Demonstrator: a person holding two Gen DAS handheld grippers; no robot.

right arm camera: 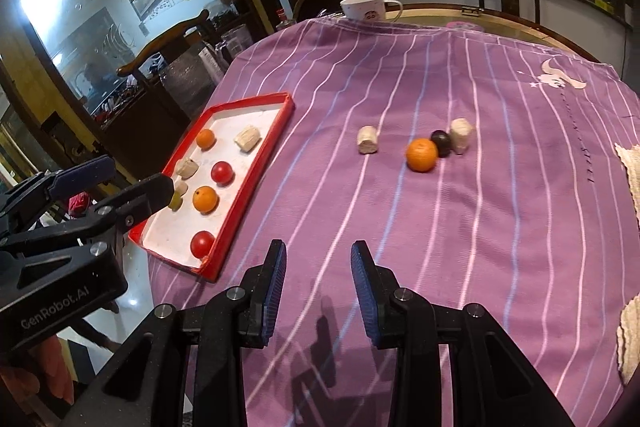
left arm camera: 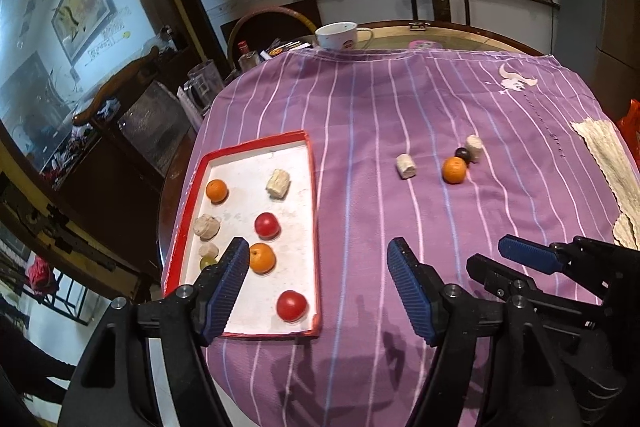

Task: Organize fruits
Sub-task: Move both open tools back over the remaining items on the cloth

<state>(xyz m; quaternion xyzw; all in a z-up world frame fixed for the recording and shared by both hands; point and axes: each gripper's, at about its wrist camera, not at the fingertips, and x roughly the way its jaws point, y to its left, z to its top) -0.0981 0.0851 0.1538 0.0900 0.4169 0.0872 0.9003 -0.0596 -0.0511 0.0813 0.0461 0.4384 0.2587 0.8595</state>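
Observation:
A red-rimmed white tray (left arm camera: 312, 195) (right arm camera: 256, 167) lies at the cloth's left edge. It holds two oranges (left arm camera: 262, 257), two red tomatoes (left arm camera: 292, 305), several pale chunks (left arm camera: 279, 183) and a green grape (left arm camera: 208, 261). On the purple striped cloth to the right lie an orange (left arm camera: 454, 170) (right arm camera: 421, 155), a dark plum (right arm camera: 441, 143) and two pale chunks (left arm camera: 406, 166) (right arm camera: 460, 135). My left gripper (left arm camera: 316, 267) is open and empty above the tray's near right corner. My right gripper (right arm camera: 319, 267) is open and empty above bare cloth; it also shows in the left wrist view (left arm camera: 496, 259).
A white mug (left arm camera: 337, 35) stands at the table's far edge. A cream lace mat (left arm camera: 612, 163) lies at the right edge. Wooden chairs, bottles and cluttered shelves stand off the table to the left and behind.

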